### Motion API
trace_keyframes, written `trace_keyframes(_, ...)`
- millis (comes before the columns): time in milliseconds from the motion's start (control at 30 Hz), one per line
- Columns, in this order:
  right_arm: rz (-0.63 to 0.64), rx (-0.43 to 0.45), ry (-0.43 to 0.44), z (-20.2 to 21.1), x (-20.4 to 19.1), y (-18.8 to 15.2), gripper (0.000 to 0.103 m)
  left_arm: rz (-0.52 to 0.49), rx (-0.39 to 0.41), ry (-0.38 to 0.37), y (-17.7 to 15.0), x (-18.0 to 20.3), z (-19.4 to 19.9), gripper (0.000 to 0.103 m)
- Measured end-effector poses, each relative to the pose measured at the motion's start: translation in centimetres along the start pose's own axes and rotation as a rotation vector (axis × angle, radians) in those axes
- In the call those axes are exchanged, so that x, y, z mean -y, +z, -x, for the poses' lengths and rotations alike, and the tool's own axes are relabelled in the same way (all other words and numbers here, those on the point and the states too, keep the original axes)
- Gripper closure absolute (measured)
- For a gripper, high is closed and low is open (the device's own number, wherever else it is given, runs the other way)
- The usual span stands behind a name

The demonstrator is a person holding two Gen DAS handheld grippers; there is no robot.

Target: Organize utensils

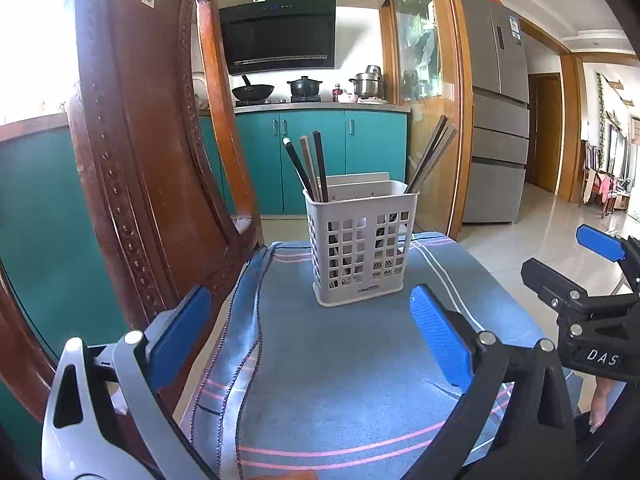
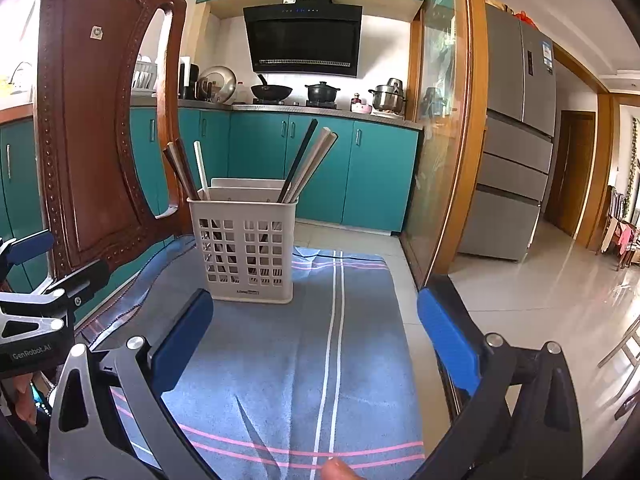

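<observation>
On cloth (image 1: 340, 360): one basket (image 1: 360, 240) | six chopsticks (image 1: 308, 168) | both tools (image 1: 312, 336) (image 2: 316, 340) apart, empty

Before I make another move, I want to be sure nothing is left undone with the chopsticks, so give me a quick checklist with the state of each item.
1. Left gripper jaws wide and empty: ok.
2. Right gripper jaws wide and empty: ok.
3. Utensil basket upright on the blue cloth: ok.
4. Chopsticks in the basket, one bunch at its left end, one at its right end: ok.
5. Loose utensils lying on the visible cloth: none seen, ok.
6. Chopsticks paired by colour: cannot tell.
7. Wooden chair stands close beside the basket, touching or not: cannot tell.
</observation>
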State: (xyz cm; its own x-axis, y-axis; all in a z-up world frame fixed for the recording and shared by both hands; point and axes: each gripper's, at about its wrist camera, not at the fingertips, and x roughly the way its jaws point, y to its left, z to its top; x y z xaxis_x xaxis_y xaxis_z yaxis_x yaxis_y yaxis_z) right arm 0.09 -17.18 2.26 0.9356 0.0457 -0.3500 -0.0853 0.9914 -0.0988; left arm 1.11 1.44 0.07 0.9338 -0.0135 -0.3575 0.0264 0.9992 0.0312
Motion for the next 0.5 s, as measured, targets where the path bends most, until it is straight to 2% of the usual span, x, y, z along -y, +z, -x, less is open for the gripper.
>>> trace_keyframes(500, 0.004, -0.005, 0.001, -0.11, -0.09, -0.09, 0.003, -0.008, -0.005, -0.002, -0.17, 0.56, -0.02, 0.004)
